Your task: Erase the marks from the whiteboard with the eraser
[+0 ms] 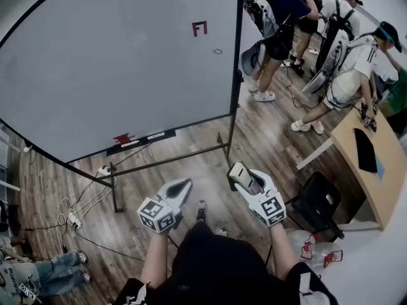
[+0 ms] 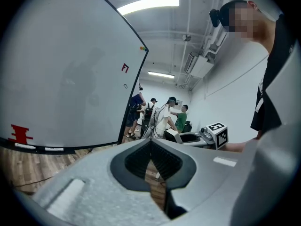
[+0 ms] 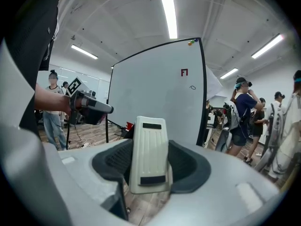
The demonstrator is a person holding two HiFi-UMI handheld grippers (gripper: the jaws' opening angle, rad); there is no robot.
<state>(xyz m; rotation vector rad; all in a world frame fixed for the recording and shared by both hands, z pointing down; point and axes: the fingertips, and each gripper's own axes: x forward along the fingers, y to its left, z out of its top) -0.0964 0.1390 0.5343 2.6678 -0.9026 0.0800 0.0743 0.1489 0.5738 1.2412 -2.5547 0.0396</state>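
Whiteboard (image 1: 127, 62) on its stand fills the space ahead of and above both sets of fingers, well apart from them. Low on its left, just above the tray, sits a red shape (image 2: 19, 133); whether it is a drawn mark or something resting there I cannot tell. The left gripper (image 1: 184, 184) hangs low with its fingers closed together on nothing. Up and slightly right of those fingers, high on the board, are a red mark (image 1: 200, 28) and a small dark loop (image 1: 218, 51) just below it. The right gripper (image 1: 240, 173) has its fingers clamped on the eraser (image 3: 149, 149), which stands up out of them with only its lower part held. To my eye the wiping has not started. With so little of the eraser inside the fingers, pressing it against the board could tip it or work it loose. The marks call for a long reach upward, and a hard push might shift the board. Cables (image 1: 73, 218) lie on the floor left of the fingers, and people (image 1: 343, 68) stand close off to their right.
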